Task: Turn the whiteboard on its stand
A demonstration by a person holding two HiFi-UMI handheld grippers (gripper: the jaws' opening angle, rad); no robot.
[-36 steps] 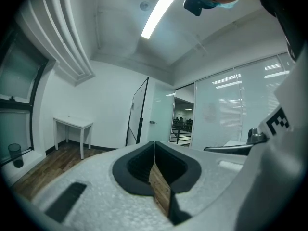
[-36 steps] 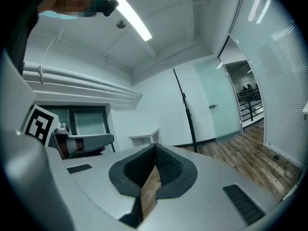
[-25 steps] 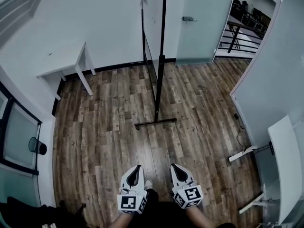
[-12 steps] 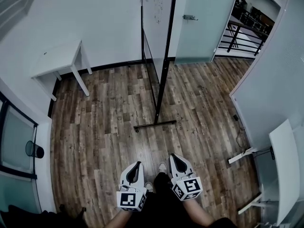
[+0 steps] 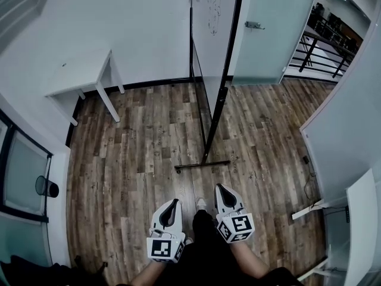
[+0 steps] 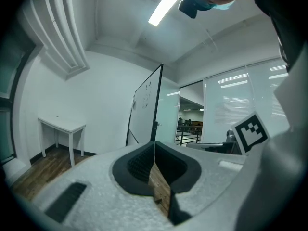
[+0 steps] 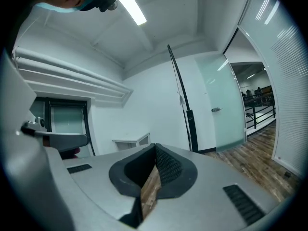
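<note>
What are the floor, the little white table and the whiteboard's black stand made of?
The floor looks like brown wood planks, with grain and staggered seams; it could be laminate. The little table is smooth matt white, probably painted wood or board. The whiteboard's stand is thin, straight and black, so likely painted metal.

The whiteboard (image 5: 212,22) stands upright, edge-on, on its black stand (image 5: 202,164).

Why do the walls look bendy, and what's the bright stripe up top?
Head view: a wide lens curves the walls around the whiteboard. Left gripper view: the stripe is a glaring ceiling light, corners go black. Right gripper view: a ceiling light too.
</note>
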